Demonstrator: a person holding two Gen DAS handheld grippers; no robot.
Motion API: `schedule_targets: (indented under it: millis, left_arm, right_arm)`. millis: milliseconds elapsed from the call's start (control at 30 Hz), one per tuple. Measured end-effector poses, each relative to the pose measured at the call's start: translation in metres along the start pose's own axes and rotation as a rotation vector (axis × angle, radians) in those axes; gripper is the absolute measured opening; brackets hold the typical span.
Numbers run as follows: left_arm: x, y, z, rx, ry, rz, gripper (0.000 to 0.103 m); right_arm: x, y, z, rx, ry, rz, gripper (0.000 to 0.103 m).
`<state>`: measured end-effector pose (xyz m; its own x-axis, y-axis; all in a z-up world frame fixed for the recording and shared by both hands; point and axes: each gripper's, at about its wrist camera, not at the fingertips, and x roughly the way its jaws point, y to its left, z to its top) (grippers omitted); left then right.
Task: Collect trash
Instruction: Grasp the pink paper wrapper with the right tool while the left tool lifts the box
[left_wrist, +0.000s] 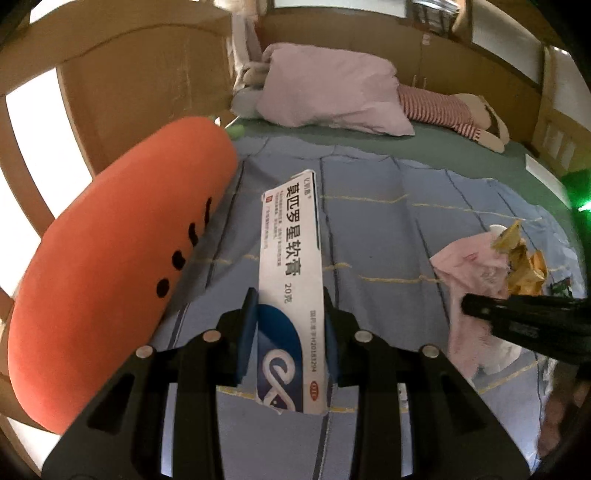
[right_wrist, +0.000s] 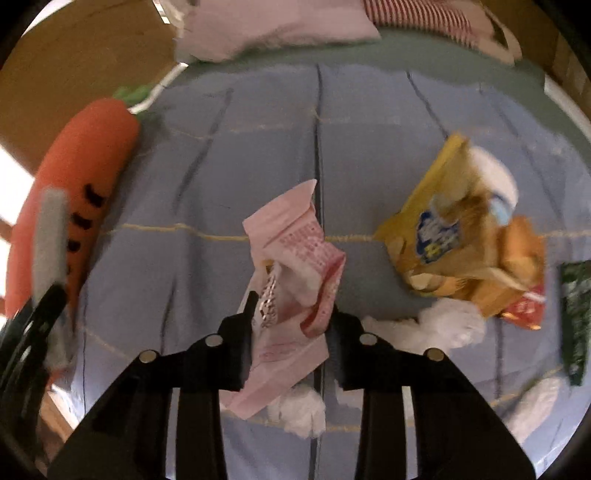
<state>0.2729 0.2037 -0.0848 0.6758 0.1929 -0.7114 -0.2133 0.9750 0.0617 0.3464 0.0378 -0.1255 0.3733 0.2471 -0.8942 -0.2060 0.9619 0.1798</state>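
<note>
Left gripper (left_wrist: 290, 325): closed tight on the box (left_wrist: 291, 280), held above the bed (left_wrist: 369, 229).
Right gripper (right_wrist: 291, 325): the pink wrapper (right_wrist: 291, 277) is pinched.
Tip: both must be kept squeezed while lifted.

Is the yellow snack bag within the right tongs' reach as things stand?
Probably not: the right tongs already hold a crumpled pink wrapper; the yellow snack bag lies unobstructed alongside.
</note>
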Motion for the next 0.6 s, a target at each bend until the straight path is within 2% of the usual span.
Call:
schedule_targets:
  millis: [133,267,467,600]
  left_arm:
    - [-0.008,-0.01,-0.003,0.033,-0.019,-0.018,0.033]
    - [-0.019,-0.024,-0.01,0.062,-0.019,-0.077,0.033]
    - [-0.051,-0.071,-0.03,0.193,-0.068,-0.154,0.033]
    - [-0.064,-0.094,-0.049,0.257,-0.064,-0.204,0.033]
  right_arm:
    - [-0.041,-0.008,-0.019,-0.051,-0.043,-0.013,0.034]
    - [-0.072,-0.022,-0.044,-0.075,-0.04,-0.046,0.034]
    - [-0.107,-0.056,-0.099,0.014,0.004,-0.092,0.034]
    - [-0.124,-0.078,-0.133,0.078,0.003,-0.125,0.034]
